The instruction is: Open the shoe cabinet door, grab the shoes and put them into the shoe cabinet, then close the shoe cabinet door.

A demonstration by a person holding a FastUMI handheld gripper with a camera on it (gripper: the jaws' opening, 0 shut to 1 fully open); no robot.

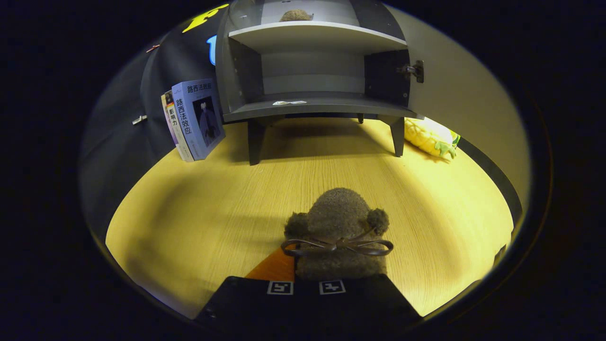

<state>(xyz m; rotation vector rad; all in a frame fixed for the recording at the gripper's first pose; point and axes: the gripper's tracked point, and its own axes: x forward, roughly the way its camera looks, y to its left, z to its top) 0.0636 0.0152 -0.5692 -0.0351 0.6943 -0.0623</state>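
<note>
Claw (312,279) grasps the fuzzy shoe (337,232), toe toward twelve o'clock, lined up with the open cabinet's (315,106) lower shelf

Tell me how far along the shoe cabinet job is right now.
Done: the cabinet door stands open, and one fuzzy shoe sits on the upper shelf. In hand: the gripper is shut on the second fuzzy shoe above the table. Left: placing it inside, then closing the door.
</note>
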